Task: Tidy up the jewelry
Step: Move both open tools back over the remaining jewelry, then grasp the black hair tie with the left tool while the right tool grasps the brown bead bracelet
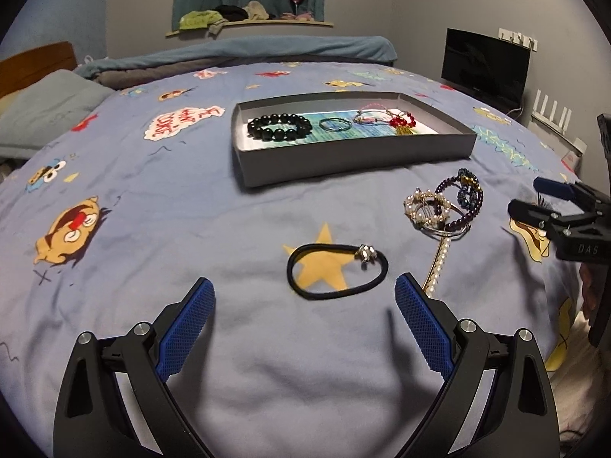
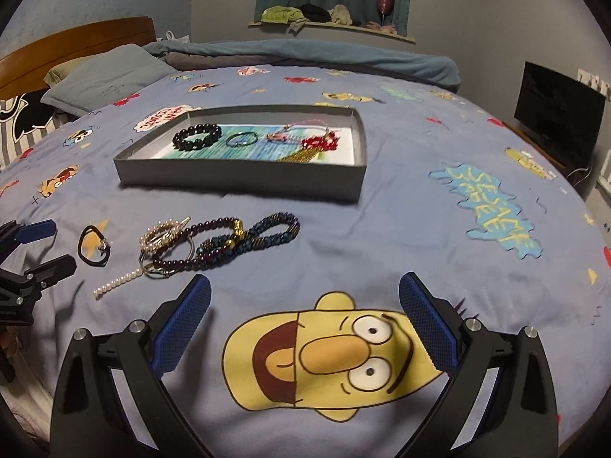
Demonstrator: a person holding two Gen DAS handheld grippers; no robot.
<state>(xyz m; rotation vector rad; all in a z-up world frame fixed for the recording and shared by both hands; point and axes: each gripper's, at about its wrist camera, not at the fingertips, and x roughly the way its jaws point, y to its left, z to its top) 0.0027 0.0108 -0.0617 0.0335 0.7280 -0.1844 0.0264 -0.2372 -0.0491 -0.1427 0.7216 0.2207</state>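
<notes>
Four pieces already lie in the grey box (image 1: 343, 160), and with my left tongs (image 1: 303, 294) and right tongs (image 2: 305, 292) both spread empty, I fear snagging the tangled bracelets (image 2: 214, 244) beside the black hair tie (image 1: 336, 273) on the bed (image 1: 191, 229)

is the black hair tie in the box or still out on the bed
Out: the black hair tie lies on the bedspread, nearer than the grey box.

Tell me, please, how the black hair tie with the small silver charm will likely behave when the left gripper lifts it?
The hair tie is a thin loop lying flat on the bedspread, so it probably sags limply. Its silver charm may swing that side downward. It looks light.
</notes>
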